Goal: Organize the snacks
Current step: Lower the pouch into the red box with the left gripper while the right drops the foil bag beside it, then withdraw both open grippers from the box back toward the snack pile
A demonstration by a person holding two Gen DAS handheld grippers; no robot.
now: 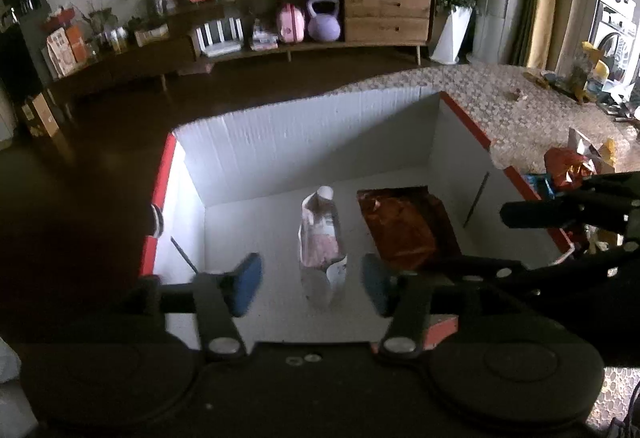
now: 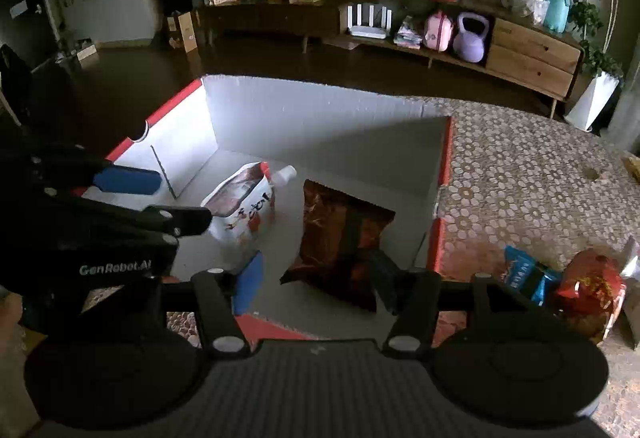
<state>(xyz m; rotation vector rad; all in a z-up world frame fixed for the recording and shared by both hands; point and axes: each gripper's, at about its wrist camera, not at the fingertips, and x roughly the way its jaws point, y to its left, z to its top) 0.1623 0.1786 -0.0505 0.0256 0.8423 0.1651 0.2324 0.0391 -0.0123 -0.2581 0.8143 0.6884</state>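
In the white box (image 1: 304, 141) lie a spouted pouch (image 1: 322, 238); a dark snack bag (image 1: 404, 226).

My own right arm (image 1: 568, 213) covers the near end of the red-rimmed box (image 1: 472, 119) and part of the snack pile (image 1: 568, 165) beyond it. The pouch's (image 2: 244, 205) lower corner sits behind my left finger (image 2: 176, 220). The dark crisp bag's (image 2: 340, 238) print is too dim to read. The blue packet (image 2: 524, 274) is half hidden by my claw's frame, its lettering too small to tell.
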